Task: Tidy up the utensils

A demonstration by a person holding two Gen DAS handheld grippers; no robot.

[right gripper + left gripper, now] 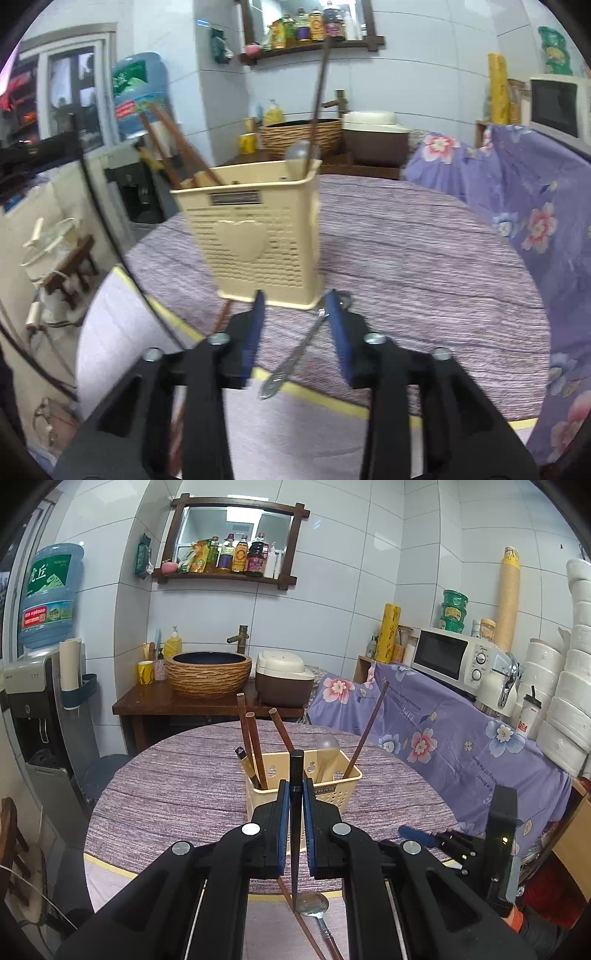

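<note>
Left gripper [295, 805] clamping dark tapered chopstick [296, 771] upright, lining up over cream slotted plastic utensil basket [340, 794]; right gripper [295, 325] gaping empty, straddling metal spoon [295, 356].

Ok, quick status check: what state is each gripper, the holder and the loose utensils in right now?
left gripper: shut on black chopstick, held upright.
right gripper: open, empty, over the metal spoon.
utensil holder: upright on the table, several chopsticks and a spoon standing inside.
metal spoon: lying flat at the table edge.
brown chopstick: lying loose on the table.
</note>
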